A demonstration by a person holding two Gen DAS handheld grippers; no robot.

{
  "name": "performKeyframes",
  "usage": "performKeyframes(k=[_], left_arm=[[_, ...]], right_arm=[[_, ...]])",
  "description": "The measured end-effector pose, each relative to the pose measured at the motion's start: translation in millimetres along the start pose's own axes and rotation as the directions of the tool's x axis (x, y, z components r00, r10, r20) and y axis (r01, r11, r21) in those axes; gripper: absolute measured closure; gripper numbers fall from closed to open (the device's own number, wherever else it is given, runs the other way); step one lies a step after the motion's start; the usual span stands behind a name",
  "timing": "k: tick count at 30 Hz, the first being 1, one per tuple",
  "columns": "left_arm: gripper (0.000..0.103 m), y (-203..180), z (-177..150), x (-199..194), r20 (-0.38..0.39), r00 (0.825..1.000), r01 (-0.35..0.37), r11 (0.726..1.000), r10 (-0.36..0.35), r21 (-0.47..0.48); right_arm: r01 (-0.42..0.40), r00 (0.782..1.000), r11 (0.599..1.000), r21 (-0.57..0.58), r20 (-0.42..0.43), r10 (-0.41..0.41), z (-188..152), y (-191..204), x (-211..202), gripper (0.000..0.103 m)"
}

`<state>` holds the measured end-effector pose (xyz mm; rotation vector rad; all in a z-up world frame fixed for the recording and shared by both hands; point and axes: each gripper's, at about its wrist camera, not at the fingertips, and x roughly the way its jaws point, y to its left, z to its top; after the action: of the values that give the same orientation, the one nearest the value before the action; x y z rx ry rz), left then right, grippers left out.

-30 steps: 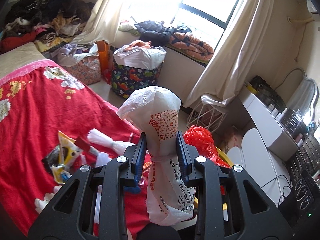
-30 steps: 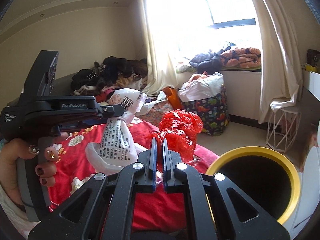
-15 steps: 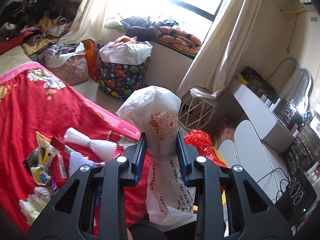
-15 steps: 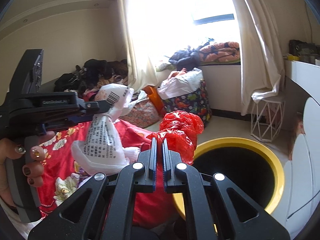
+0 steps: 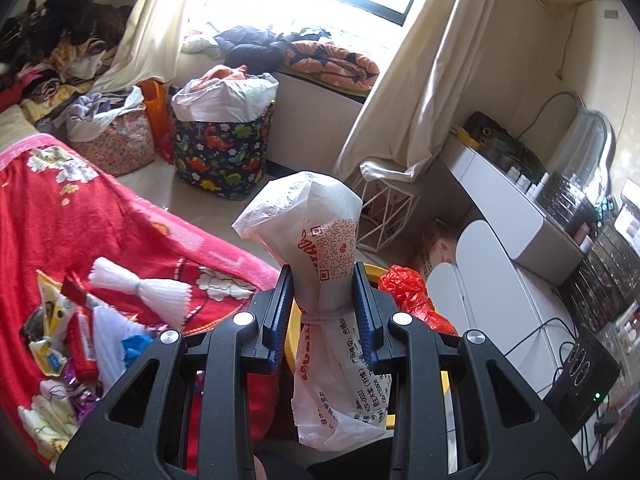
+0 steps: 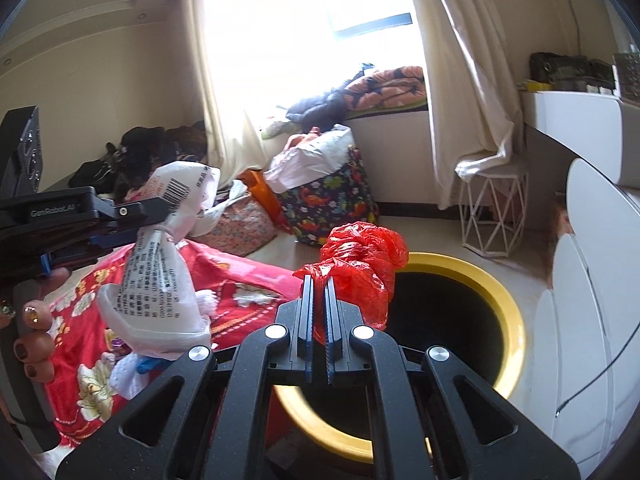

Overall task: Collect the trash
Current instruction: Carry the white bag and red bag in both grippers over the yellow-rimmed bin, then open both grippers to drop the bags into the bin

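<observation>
**Two bags over the bin edge**

Right gripper (image 6: 318, 284) was clamped on the red bag (image 6: 360, 264); jaws nearly together, a thin pinch of plastic between them. The bag hung forward of the tips and drooped over the near-left part of the bin (image 6: 492, 288), its lower folds already above the dark opening. Yellow rim lay just under and ahead of this claw.

Left gripper (image 5: 324, 284) was clamped on the white bag (image 5: 320, 248) at its tied neck, jaws part way in. The bag's long axis ran roughly upright: puffed top above the pads, printed body hanging below. From the right wrist view this bag (image 6: 160, 260) sat to the left, over the red blanket (image 6: 248, 280), short of the rim.

Judgement: the right hand was the nearer to the bin; its release would likely drop clean. The left had to travel rightward across the blanket edge first.

Hard to make out:
- Bin bottom was black; contents unreadable.
- In the left wrist view the bin showed only as slivers of yellow behind the fingers and white bag.
- Loose wrappers (image 5: 60, 332) remained on the blanket, partly cut off by the frame edge.
- Window glare washed out the sill.
</observation>
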<state>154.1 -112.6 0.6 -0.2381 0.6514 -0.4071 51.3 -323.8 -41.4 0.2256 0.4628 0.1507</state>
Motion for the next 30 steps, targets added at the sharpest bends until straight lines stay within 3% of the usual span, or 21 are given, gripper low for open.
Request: performKeyframes(k=[17, 18, 19, 21, 22, 30], left_arm=[[0.078, -42.7, -8.1, 82.2, -0.140, 0.988, 0.072, 0.994, -0.059, 0.086], [0.075, -41.4, -8.9, 86.8, -0.153, 0.986, 0.072, 0.995, -0.060, 0.075], [0.061, -39.1, -9.7, 89.0, -0.155, 0.986, 0.065, 0.996, -0.055, 0.063], [0.041, -31.5, -11.3, 89.2, -0.149, 0.988, 0.052, 0.998, -0.046, 0.037], [0.037, -28.1, -12.1, 87.7, -0.143, 0.989, 0.049, 0.998, -0.045, 0.027], [0.027, -2.4, -19.5, 52.3, -0.065, 0.997, -0.041, 0.999, 0.043, 0.034]], right_arm=[[0.107, 0.991, 0.986, 0.130, -0.093, -0.095, -15.0, -53.3, 15.7, 0.097], [0.114, 0.990, 0.984, 0.141, -0.094, -0.101, -15.8, -56.2, 15.5, 0.092], [0.120, 0.990, 0.980, 0.157, -0.099, -0.105, -16.9, -59.2, 15.7, 0.088], [0.140, 0.987, 0.976, 0.165, -0.106, -0.123, -17.5, -62.2, 16.7, 0.066], [0.144, 0.987, 0.975, 0.166, -0.101, -0.129, -18.3, -62.3, 15.7, 0.063], [0.123, 0.989, 0.982, 0.145, -0.097, -0.110, -19.2, -53.2, 19.0, 0.057]])
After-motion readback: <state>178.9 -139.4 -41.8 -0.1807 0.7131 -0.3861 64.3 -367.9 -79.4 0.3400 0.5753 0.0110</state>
